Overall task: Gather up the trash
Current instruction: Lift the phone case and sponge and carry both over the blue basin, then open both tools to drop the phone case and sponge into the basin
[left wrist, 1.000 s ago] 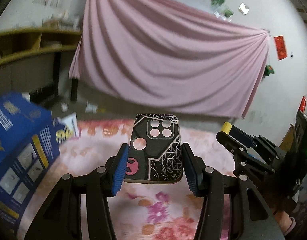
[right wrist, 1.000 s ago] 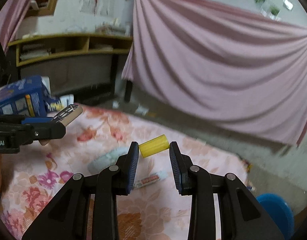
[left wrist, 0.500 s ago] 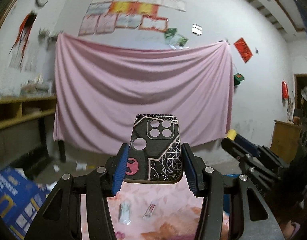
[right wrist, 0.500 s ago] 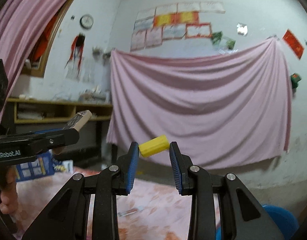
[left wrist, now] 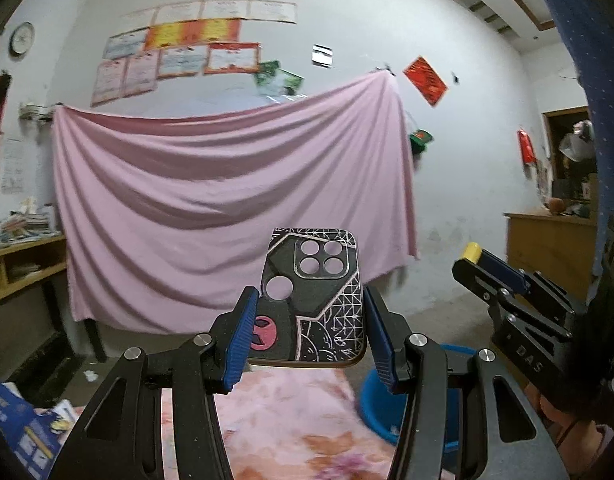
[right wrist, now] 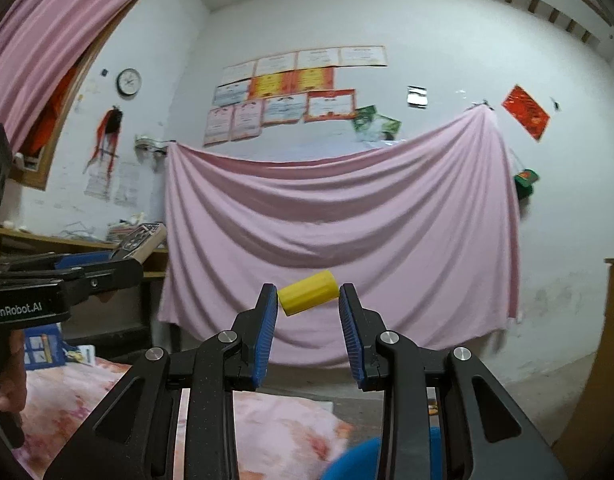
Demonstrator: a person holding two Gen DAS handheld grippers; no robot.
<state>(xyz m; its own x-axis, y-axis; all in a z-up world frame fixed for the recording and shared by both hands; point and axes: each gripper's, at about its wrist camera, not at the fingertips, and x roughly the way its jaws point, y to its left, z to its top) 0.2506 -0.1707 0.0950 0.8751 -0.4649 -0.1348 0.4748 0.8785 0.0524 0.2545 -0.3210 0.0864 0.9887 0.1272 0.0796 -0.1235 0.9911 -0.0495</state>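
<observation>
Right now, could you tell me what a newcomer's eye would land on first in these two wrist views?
Probably the large pink draped cloth covering the far wall under a cluster of paper certificates. Next, the black patterned phone case clamped upright in the left gripper, and the small yellow plastic cylinder pinched between the right gripper's jaws. Low down, a blue plastic tub sits beside the pink floral bedspread.

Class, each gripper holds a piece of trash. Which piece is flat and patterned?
The phone case in the left gripper; the right gripper holds a plain yellow cylinder.
</observation>
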